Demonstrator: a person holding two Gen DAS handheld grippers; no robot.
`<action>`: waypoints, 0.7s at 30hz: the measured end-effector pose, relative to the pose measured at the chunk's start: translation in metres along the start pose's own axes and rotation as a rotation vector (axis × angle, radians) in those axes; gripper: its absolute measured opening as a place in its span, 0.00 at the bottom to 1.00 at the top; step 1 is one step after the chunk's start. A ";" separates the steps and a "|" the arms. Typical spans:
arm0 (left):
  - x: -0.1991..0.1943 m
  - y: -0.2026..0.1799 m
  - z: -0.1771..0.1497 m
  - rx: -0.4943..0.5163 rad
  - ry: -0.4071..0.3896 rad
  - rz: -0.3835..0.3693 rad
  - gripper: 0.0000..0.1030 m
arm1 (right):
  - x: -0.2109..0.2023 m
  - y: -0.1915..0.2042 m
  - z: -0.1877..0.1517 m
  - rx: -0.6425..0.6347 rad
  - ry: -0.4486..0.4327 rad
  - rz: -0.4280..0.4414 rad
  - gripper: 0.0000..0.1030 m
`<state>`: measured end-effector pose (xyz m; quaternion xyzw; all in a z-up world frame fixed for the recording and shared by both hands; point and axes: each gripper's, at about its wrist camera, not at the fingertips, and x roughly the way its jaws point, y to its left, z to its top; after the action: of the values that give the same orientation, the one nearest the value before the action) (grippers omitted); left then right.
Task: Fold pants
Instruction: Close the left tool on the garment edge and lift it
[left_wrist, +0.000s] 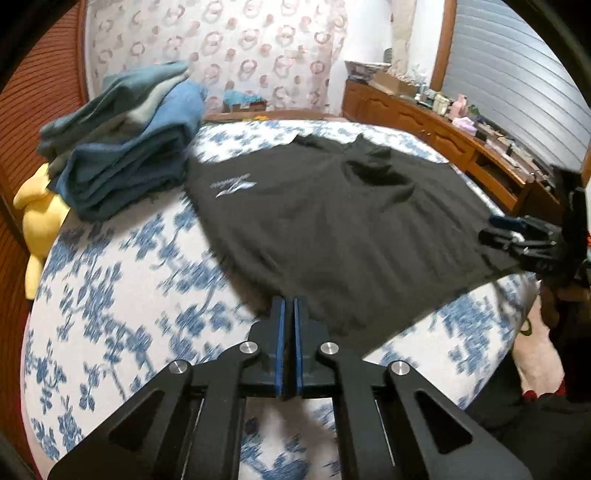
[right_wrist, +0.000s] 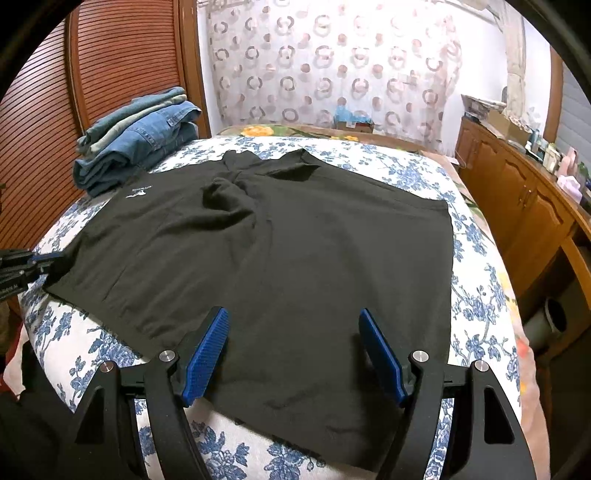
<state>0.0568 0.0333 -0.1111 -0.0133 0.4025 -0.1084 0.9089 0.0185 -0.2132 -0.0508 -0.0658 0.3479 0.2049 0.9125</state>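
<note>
Black pants (right_wrist: 295, 240) with a small white logo (right_wrist: 138, 191) lie spread flat on the bed; they also show in the left wrist view (left_wrist: 332, 214). My left gripper (left_wrist: 289, 304) is shut at the near edge of the pants, with the fabric edge at its tips; whether it pinches cloth I cannot tell. It shows at the pants' left edge in the right wrist view (right_wrist: 40, 260). My right gripper (right_wrist: 293, 317) is open and empty over the near hem. It shows at the pants' right corner in the left wrist view (left_wrist: 496, 229).
The bed has a white and blue floral cover (left_wrist: 110, 295). A stack of folded jeans (right_wrist: 136, 136) sits at its far left corner, with a yellow plush (left_wrist: 37, 221) beside it. A wooden dresser (right_wrist: 517, 206) with clutter runs along the right.
</note>
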 end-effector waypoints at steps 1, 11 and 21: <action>-0.001 -0.003 0.005 0.005 -0.008 -0.010 0.05 | 0.000 -0.001 0.000 0.004 0.001 -0.002 0.73; 0.004 -0.056 0.062 0.109 -0.072 -0.112 0.05 | -0.007 -0.015 -0.003 0.043 -0.020 0.001 0.73; 0.026 -0.116 0.101 0.208 -0.064 -0.221 0.05 | -0.017 -0.035 -0.012 0.073 -0.041 -0.012 0.73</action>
<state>0.1262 -0.0921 -0.0493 0.0330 0.3560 -0.2484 0.9003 0.0145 -0.2532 -0.0497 -0.0302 0.3360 0.1877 0.9225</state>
